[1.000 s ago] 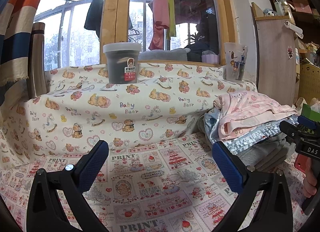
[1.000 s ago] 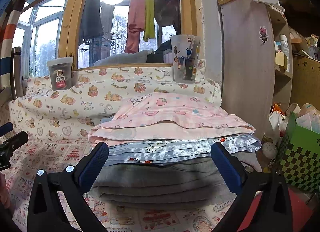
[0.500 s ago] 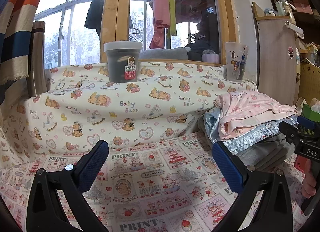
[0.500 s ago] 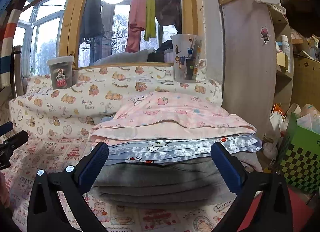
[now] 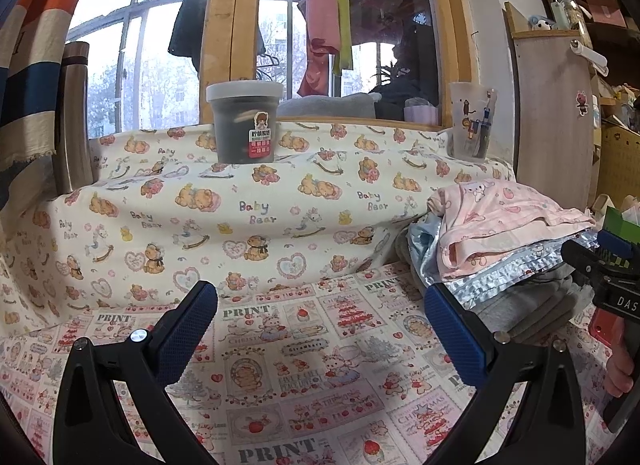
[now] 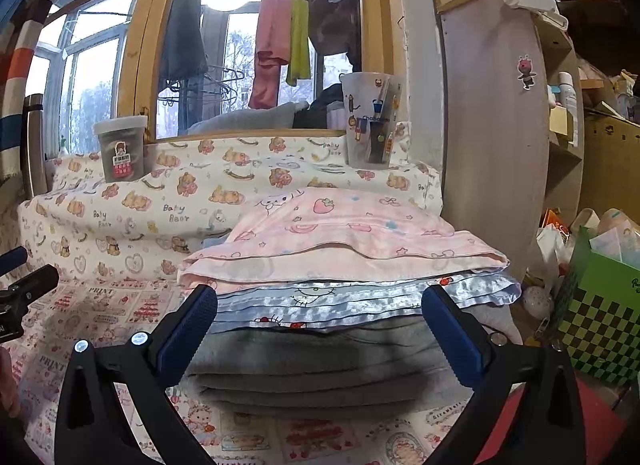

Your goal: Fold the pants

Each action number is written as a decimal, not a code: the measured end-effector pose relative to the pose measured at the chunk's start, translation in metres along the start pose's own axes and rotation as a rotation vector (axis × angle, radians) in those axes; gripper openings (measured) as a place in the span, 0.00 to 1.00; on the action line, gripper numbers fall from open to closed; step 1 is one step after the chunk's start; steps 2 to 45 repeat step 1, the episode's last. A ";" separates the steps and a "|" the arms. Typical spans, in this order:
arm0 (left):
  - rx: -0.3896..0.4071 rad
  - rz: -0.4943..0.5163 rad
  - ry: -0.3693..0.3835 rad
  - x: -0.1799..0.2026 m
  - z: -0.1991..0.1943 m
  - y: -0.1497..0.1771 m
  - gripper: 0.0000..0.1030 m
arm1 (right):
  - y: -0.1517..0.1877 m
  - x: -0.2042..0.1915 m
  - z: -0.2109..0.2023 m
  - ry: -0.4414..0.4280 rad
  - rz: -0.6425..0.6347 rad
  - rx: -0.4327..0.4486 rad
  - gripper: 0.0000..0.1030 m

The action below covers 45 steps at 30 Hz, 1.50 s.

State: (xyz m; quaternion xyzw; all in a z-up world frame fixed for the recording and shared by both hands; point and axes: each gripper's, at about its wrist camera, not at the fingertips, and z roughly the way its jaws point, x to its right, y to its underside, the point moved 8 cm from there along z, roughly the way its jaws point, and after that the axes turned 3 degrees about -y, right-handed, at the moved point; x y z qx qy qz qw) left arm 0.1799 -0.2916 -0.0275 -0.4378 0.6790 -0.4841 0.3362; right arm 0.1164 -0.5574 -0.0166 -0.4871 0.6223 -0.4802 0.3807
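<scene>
A stack of folded clothes lies on the printed cloth: pink patterned pants (image 6: 348, 237) on top, a shiny light-blue piece (image 6: 352, 301) under them, grey pants (image 6: 320, 369) at the bottom. My right gripper (image 6: 320, 329) is open and empty, its jaws wide apart just in front of the stack. My left gripper (image 5: 320, 329) is open and empty above the bare printed cloth (image 5: 312, 365), left of the stack (image 5: 504, 233). The right gripper's body (image 5: 612, 285) shows at the left wrist view's right edge.
A dark lidded jar (image 5: 244, 125), a steel flask (image 5: 74, 117) and a printed cup (image 5: 472, 121) stand on the bear-print ledge by the window. A wooden shelf panel (image 6: 496, 125) and a green checkered box (image 6: 600, 305) are to the right.
Both grippers stay open and nearly still. The views shift only very slightly.
</scene>
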 end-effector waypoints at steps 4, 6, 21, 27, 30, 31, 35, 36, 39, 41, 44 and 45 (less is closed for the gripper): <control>-0.001 0.000 -0.001 0.000 0.000 0.000 1.00 | 0.000 0.000 0.000 0.000 -0.002 -0.002 0.99; -0.001 0.000 -0.001 0.000 0.000 0.000 1.00 | 0.000 0.000 0.000 0.000 -0.002 -0.002 0.99; -0.001 0.000 -0.001 0.000 0.000 0.000 1.00 | 0.000 0.000 0.000 0.000 -0.002 -0.002 0.99; -0.001 0.000 -0.001 0.000 0.000 0.000 1.00 | 0.000 0.000 0.000 0.000 -0.002 -0.002 0.99; -0.001 0.000 -0.001 0.000 0.000 0.000 1.00 | 0.000 0.000 0.000 0.000 -0.002 -0.002 0.99; -0.001 0.000 -0.001 0.000 0.000 0.000 1.00 | 0.000 0.000 0.000 0.000 -0.002 -0.002 0.99; -0.001 0.000 -0.001 0.000 0.000 0.000 1.00 | 0.000 0.000 0.000 0.000 -0.002 -0.002 0.99; -0.001 0.000 -0.001 0.000 0.000 0.000 1.00 | 0.000 0.000 0.000 0.000 -0.002 -0.002 0.99; -0.001 0.000 -0.001 0.000 0.000 0.000 1.00 | 0.000 0.000 0.000 0.000 -0.002 -0.002 0.99; -0.001 0.000 -0.001 0.000 0.000 0.000 1.00 | 0.000 0.000 0.000 0.000 -0.002 -0.002 0.99; -0.001 0.000 -0.001 0.000 0.000 0.000 1.00 | 0.000 0.000 0.000 0.000 -0.002 -0.002 0.99; -0.001 0.000 -0.001 0.000 0.000 0.000 1.00 | 0.000 0.000 0.000 0.000 -0.002 -0.002 0.99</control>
